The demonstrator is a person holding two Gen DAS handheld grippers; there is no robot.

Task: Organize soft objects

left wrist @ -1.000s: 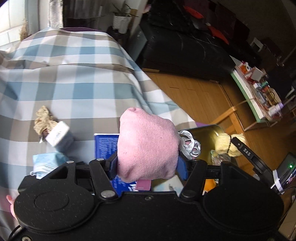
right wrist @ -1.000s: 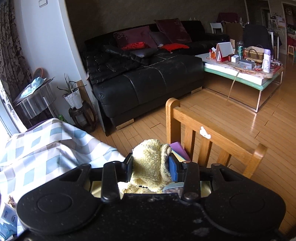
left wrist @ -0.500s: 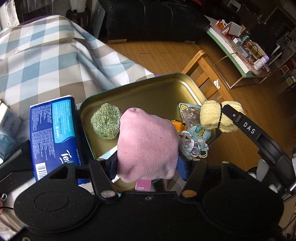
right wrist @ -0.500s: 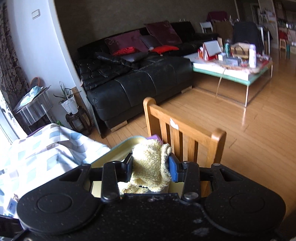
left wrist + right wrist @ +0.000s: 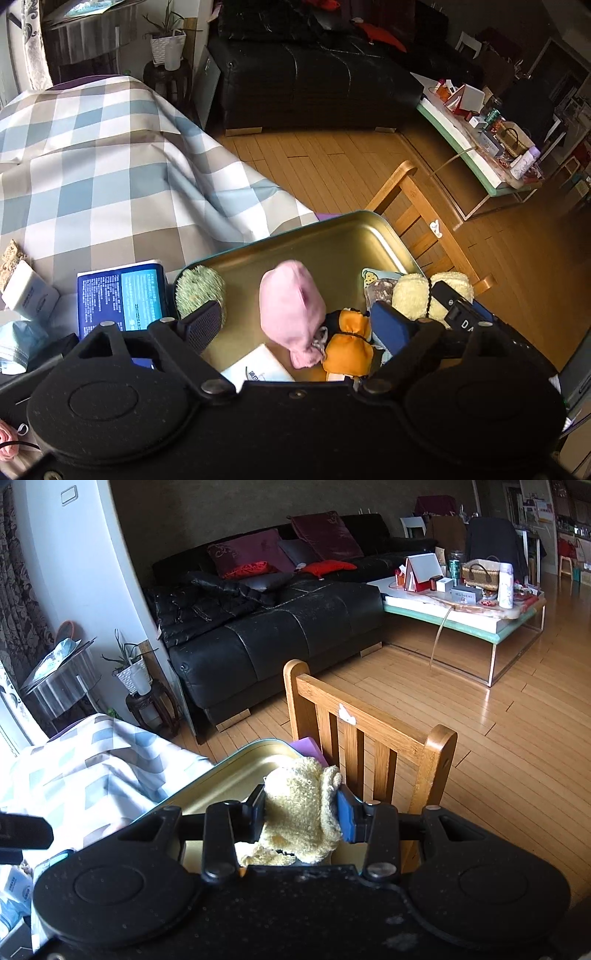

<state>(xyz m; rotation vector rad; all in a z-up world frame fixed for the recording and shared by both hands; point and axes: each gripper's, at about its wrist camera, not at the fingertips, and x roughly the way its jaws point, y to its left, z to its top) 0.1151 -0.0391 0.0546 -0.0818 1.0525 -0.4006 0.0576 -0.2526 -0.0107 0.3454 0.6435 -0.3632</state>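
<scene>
- While my left gripper [image 5: 295, 325] jaws are opening over the gold tray [image 5: 332, 236], the pink pouch [image 5: 290, 314] sits free between them, touching neither pad, down among the orange pouch [image 5: 349, 349] and the green scrubber [image 5: 199, 291].
- Step in hand, as I judge it: release of the pink pouch into the tray.
- My right gripper [image 5: 301, 812] is clamped on the cream knit cloth [image 5: 299, 808], held over the tray's right edge beside the wooden chair [image 5: 369, 734].
- Next move, I judge: lift the left gripper clear without snagging the pouch, then lower the cloth onto bare tray floor and let go.
</scene>
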